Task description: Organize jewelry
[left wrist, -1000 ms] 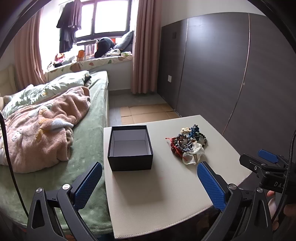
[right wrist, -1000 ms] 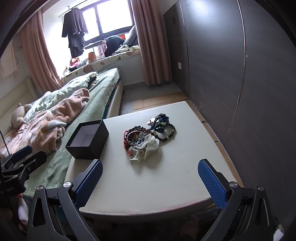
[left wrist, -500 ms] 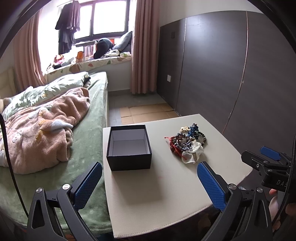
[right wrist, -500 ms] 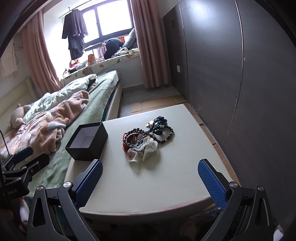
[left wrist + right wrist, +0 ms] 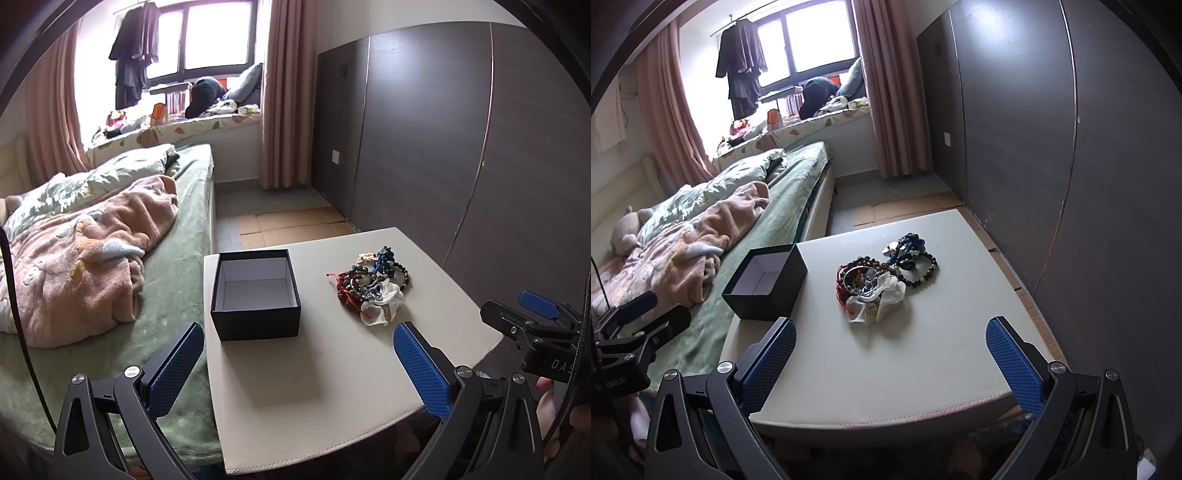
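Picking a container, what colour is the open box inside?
Pale grey-white inside the black open box; left wrist view.

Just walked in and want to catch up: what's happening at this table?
A person holds a pair of tongs in each hand, left tongs and right tongs, both open and holding nothing, at the near edge of the table. A tangled pile of bracelets lies on it beside an open black box, which looks empty. Sorting has not begun.

A bright window (image 5: pixel 207 40) with pink curtains (image 5: pixel 284 103) fills the upper left, dark clothes (image 5: pixel 133 55) hanging before it. Below lies a green bed (image 5: pixel 184 229) with a peach blanket (image 5: pixel 85 254). Dark wall panels (image 5: pixel 443 147) cover the right.
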The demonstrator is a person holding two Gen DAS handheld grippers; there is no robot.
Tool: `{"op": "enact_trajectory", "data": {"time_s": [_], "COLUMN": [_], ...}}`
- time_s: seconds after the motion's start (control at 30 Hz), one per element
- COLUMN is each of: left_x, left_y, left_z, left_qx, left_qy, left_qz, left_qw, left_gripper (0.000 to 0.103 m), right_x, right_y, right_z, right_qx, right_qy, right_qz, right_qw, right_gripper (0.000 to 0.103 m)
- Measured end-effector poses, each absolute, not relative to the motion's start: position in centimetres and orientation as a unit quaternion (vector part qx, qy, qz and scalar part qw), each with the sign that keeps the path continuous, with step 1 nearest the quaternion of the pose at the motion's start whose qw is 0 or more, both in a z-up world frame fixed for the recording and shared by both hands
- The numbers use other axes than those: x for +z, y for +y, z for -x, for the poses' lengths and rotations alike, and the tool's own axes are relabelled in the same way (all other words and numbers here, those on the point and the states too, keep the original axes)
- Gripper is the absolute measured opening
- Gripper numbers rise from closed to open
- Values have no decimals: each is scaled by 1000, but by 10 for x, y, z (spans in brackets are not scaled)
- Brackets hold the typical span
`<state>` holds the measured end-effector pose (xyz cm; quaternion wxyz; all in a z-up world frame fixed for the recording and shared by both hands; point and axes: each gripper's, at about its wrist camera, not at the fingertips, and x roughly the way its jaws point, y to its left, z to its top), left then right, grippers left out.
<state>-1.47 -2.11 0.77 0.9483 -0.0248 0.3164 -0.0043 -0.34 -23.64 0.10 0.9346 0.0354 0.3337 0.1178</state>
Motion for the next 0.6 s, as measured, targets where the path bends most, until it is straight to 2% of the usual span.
{"op": "enact_trajectory", "data": {"time_s": [0.33,0.6], "left_x": [7,1], "left_y": [-23,-27], "left_z": [10,-7], "left_qx": [-7,-12], "left_qy": [314,321], "left_qz": [31,39], "left_qw": [949,946], "left_gripper": [103,103], "right_x": [-1,0], "right_y": [-240,-265], "right_z": [-1,-31], "right_qx": [117,125], "right_qy": [336,358], "right_qz": [-41,-103], "right_qw": [934,920], "right_gripper": [103,103]}}
